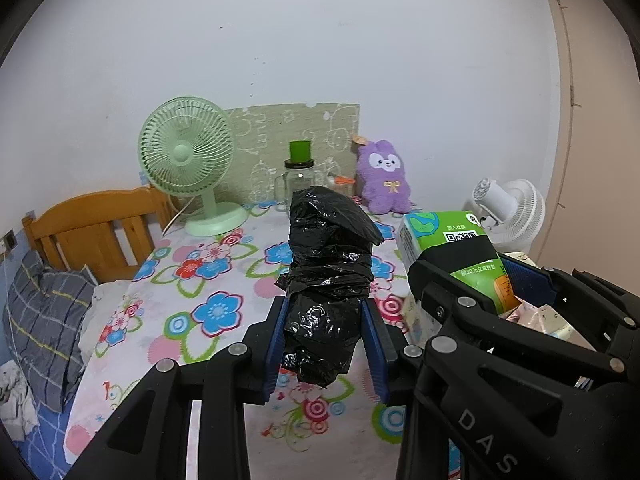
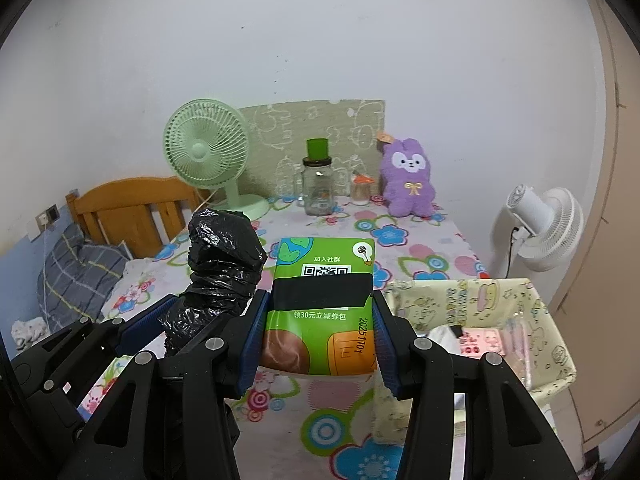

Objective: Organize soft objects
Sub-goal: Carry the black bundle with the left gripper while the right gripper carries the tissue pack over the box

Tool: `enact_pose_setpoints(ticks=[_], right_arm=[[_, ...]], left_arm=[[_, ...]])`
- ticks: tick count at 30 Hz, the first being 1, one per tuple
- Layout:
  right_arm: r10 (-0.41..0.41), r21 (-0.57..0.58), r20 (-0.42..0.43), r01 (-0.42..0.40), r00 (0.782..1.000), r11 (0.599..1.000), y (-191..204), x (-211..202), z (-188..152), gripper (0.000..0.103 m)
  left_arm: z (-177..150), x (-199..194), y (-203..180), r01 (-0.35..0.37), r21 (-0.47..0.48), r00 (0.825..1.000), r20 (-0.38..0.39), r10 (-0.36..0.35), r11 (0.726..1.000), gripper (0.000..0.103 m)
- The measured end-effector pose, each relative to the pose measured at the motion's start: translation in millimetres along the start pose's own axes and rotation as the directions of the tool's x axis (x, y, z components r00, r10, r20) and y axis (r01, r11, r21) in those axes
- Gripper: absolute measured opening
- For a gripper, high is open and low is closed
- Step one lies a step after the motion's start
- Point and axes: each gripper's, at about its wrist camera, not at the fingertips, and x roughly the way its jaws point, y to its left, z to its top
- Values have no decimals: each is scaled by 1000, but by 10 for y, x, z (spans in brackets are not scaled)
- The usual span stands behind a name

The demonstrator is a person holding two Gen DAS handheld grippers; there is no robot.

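My left gripper (image 1: 326,344) is shut on a roll of black plastic bags (image 1: 330,276) and holds it upright above the flowered table (image 1: 192,320). My right gripper (image 2: 318,344) is shut on a green tissue pack (image 2: 324,312) with a black band, held above the table beside a yellow fabric basket (image 2: 556,352). The black roll (image 2: 220,272) shows left of the pack in the right wrist view. The green pack (image 1: 452,248) and the right gripper (image 1: 472,280) show at right in the left wrist view. A purple plush rabbit (image 2: 408,184) sits at the table's back.
A green desk fan (image 2: 208,152), a glass jar with a green lid (image 2: 318,184) and a small jar (image 2: 360,188) stand at the back. A white fan (image 2: 548,232) stands right of the table. A wooden bed with a grey pillow (image 2: 76,276) lies left.
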Motion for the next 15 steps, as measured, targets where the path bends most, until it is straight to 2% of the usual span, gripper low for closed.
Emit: enact_pose_setpoints(ticks=[15], right_arm=[[-69,36,14,69,998,997,-420,-58,18,52]], left_arm=[[81,96,-410,59,35,998,9,-59,998,37]])
